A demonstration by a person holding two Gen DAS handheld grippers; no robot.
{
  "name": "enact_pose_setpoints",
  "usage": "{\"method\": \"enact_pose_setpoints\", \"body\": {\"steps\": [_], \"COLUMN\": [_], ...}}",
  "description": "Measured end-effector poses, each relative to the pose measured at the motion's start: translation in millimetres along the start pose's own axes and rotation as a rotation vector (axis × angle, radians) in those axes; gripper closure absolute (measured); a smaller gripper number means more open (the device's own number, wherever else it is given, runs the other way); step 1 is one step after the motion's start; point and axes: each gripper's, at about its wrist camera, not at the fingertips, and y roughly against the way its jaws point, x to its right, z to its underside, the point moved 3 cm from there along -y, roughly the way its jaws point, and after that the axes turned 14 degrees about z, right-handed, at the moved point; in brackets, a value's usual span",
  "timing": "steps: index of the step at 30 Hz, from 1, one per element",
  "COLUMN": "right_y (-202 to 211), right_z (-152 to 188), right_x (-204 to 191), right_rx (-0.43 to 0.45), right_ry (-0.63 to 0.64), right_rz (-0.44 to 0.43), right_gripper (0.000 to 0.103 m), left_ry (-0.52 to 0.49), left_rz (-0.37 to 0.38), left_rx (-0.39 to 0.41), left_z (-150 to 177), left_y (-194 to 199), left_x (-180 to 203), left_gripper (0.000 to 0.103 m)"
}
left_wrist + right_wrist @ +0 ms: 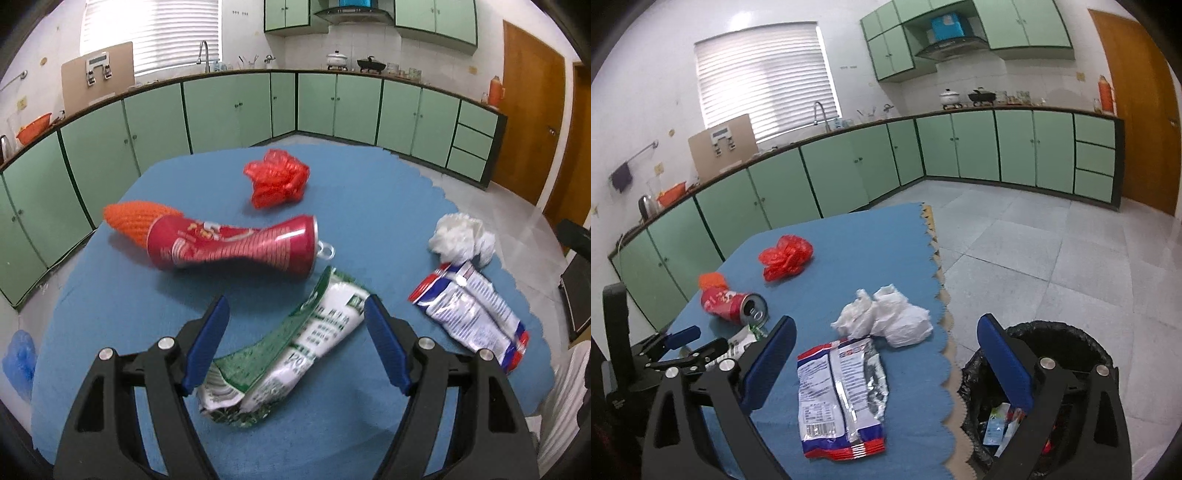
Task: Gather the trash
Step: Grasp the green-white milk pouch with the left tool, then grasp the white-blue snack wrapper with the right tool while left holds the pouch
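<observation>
- Left tongs (pixel 295 332): black frame, blue pads, spread apart; a crumpled green-and-white snack wrapper (pixel 280 354) lies between the pads on the surface, no pad pressing on it.
- Right tongs (pixel 886 362): same build, spread wide and empty; the left pad is over the surface, the right pad over the bin.
- Flattened white, blue and red foil snack bag (pixel 838 398): lying flat on the surface between the right tongs' pads, nearer the left one, untouched.
- Crumpled white tissue wad (pixel 886 317): on the surface, touching the far end of the foil bag, near the scalloped edge.
- Dented red drink can (pixel 236 243): on its side, pull tab at its open end, just beyond the green wrapper.
- Orange foam net sleeve (pixel 136 218): lying against the can's closed end.
- Scrunched red plastic bag (pixel 277 177): farther back on the surface, apart from the can.
- Blue cloth-covered surface (pixel 110 332): scalloped trim along its right edge.
- Round bin with black liner (pixel 1052 332): on the tiled floor just beside the surface's right edge, with some packaging inside.
- Light green kitchen cabinets (pixel 849 170): along the far walls.
</observation>
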Motion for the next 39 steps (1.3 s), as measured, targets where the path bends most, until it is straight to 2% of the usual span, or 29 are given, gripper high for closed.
{"method": "enact_pose_setpoints", "body": {"steps": [8,11,17,19,21,24,29,39], "right_y": [-0.3,1.9,1.9,1.8,1.2,-0.8,-6.4,-22.7], "right_z": [11.6,14.5,16.4,17.1,17.8,21.9,30.6,44.0], "right_x": [-17.4,-19.7,-22.2,-21.9,-22.5,-24.6,-28.4,-26.2], "right_rx": [-0.017,-0.014,-0.020,-0.022,-0.023,-0.035,-0.064,-0.117], "right_ry": [0.045,0.056,0.063,0.068,0.073,0.071,0.080,0.082], "right_rz": [-0.013,-0.012,-0.016,-0.019,-0.021,-0.025,-0.040,-0.037], "right_gripper": [0.007,0.007,0.007,0.007,0.007,0.008,0.012,0.020], "left_ry": [-0.050,-0.062,-0.017,0.015,0.049,0.064,0.084,0.072], "left_rz": [-0.031,-0.088,-0.125,-0.096,-0.077,-0.055,-0.021,0.035], "left_rx": [-0.024,-0.043,-0.064,-0.077,-0.087,-0.070,-0.060,-0.103], "left_z": [14.0,18.9,16.4,15.4,17.5,16.5,17.4,19.0], "left_y": [-7.6,-11.8,-21.2,-25.6,-29.3,-26.4,-16.9,-12.1], "left_x": [-0.1,-7.1,-26.3,-29.5,-32.1,-30.4,-25.4,-3.7], "left_gripper": [0.026,0.025,0.025,0.035,0.057,0.072,0.075,0.078]}}
